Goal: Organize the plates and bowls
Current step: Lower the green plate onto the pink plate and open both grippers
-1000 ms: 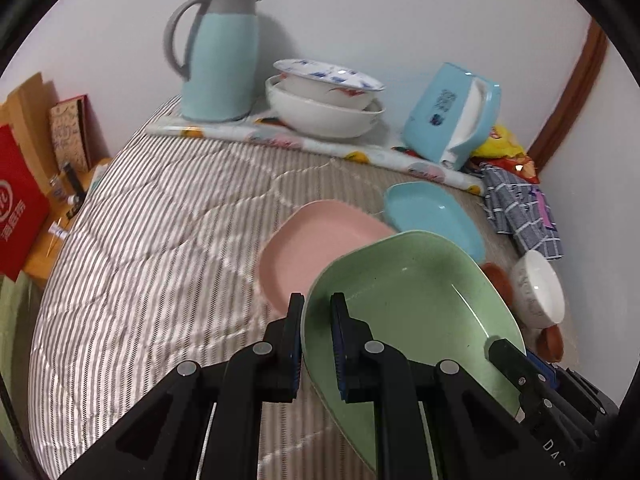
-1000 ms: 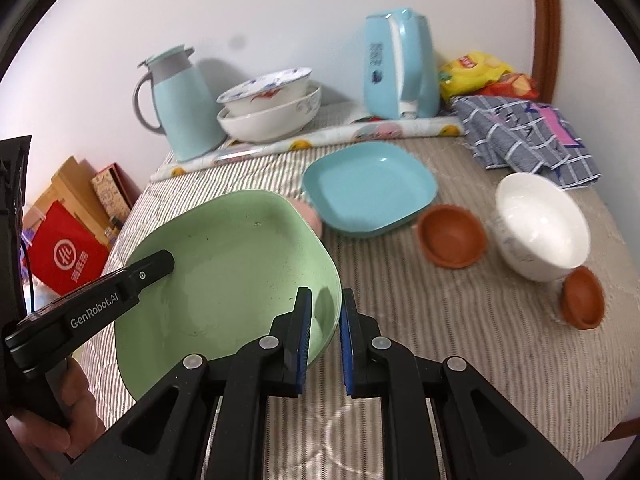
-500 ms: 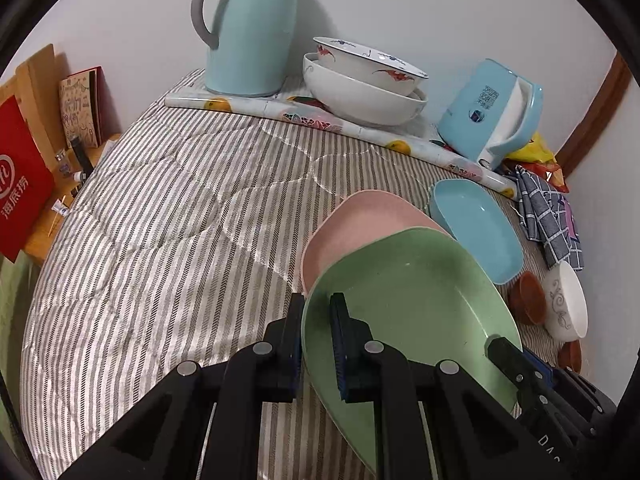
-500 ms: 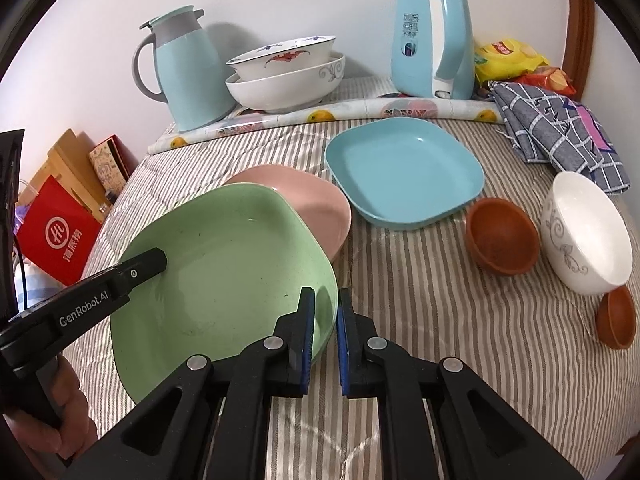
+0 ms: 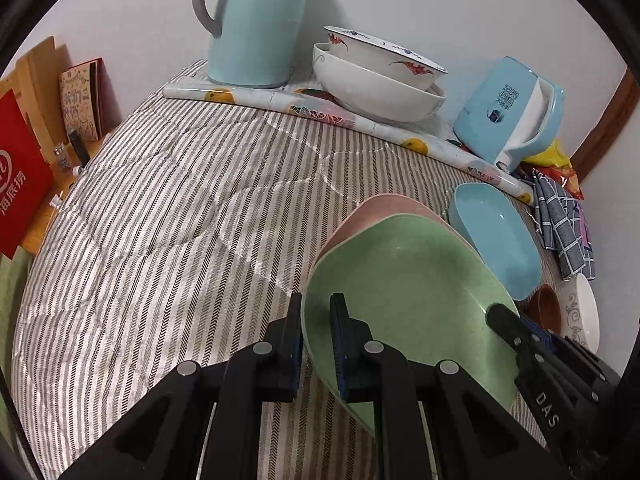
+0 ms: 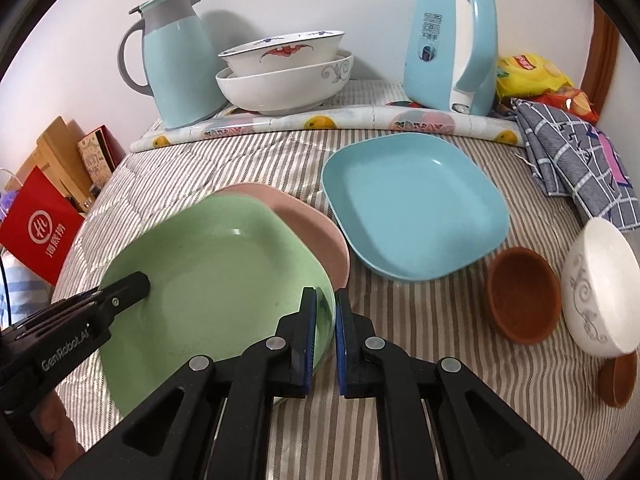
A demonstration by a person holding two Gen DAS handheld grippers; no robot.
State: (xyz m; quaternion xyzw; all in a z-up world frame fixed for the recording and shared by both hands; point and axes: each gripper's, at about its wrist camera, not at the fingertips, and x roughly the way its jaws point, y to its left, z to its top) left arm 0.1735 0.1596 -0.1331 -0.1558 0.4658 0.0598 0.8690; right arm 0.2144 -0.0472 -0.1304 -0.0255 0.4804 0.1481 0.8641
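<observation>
We look across a striped quilted table cover (image 6: pixel 420 320) that fills both views; at the far edge, around twelve o'clock in the right wrist view, stand a pale blue jug (image 6: pixel 180 60), two nested white serving bowls (image 6: pixel 286 76) and a blue kettle (image 6: pixel 452 44), with a checked cloth (image 6: pixel 568 160) at two o'clock; next in size is the green plate (image 6: pixel 208 276), carried between us at about eight o'clock in that view, its far edge overlapping the pink plate (image 6: pixel 304 216) that lies on the cover; whether the two plates touch we cannot tell; just beside the pink plate, at one o'clock, sits the blue plate (image 6: pixel 412 208), on its own; our left gripper (image 5: pixel 316 336) pinches the green plate's near left rim, one jaw on each face; our right gripper (image 6: pixel 325 320) pinches the opposite rim in the same way; smaller pieces wait at three to four o'clock: a white patterned bowl (image 6: pixel 600 284), a brown bowl (image 6: pixel 520 296) touching it, and a smaller brown dish (image 6: pixel 618 376) near the edge; we judge the work as partly done: the big bowls are already nested, the green plate looks about to be set on the pink one, and the blue plate and the three small bowls are not yet stacked.
</observation>
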